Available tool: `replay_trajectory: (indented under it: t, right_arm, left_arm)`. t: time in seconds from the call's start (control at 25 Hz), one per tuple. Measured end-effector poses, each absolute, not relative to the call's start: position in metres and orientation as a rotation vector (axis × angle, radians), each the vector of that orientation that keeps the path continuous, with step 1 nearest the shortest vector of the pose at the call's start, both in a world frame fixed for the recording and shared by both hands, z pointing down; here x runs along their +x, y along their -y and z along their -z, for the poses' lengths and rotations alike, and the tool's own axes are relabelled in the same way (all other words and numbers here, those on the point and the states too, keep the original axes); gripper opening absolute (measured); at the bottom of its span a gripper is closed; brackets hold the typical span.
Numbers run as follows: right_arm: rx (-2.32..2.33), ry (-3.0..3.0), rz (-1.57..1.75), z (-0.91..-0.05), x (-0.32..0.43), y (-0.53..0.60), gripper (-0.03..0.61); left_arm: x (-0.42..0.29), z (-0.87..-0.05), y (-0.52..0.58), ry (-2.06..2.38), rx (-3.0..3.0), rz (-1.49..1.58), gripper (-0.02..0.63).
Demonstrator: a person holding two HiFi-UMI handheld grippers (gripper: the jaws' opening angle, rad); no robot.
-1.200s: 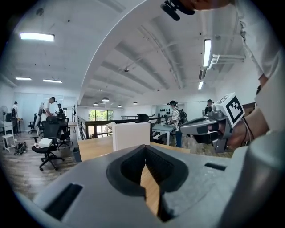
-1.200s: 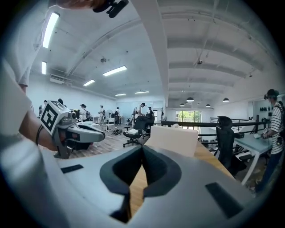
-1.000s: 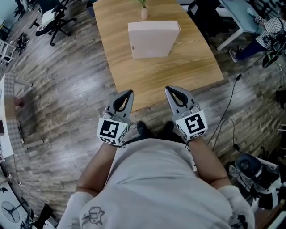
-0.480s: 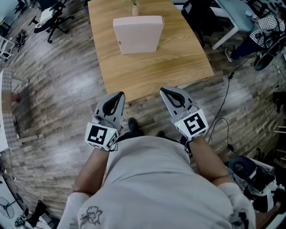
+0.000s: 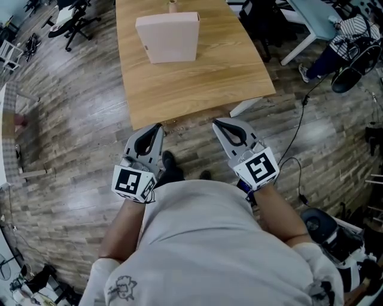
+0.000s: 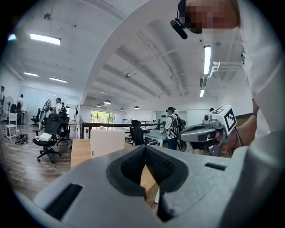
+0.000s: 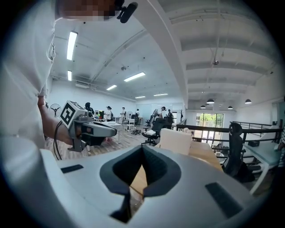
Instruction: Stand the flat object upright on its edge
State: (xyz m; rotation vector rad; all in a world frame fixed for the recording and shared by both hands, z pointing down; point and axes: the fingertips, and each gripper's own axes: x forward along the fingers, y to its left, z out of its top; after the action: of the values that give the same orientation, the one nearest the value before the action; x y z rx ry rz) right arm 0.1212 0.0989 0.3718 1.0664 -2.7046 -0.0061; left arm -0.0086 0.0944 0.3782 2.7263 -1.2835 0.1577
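Both claws shut & empty: I'm holding the L claw (image 5: pixel 157 128) and R claw (image 5: pixel 219 124) low, just off the near edge of the table (image 5: pixel 197 77). Jaws are pressing together w/ nothing between them, pointing toward the far end. The box (image 5: pixel 168 37) is standing upright on its edge at that far end, well apart from both claws, w/ a small vase (image 5: pixel 173 6) just behind it. Risk, as I'm judging it: it's balancing on a narrow side w/ nothing bracing it, so a knock to the table could be tipping it flat, poss. into the vase.
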Motion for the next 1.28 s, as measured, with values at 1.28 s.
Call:
replay_trajectory:
  t: [1.28]
  right_arm:
    - [1.046, 2.764, 0.013, -0.373, 0.18, -0.202, 0.005]
  left_arm:
    - [0.025, -0.362, -0.199, 1.409, 2.687, -0.167, 0.006]
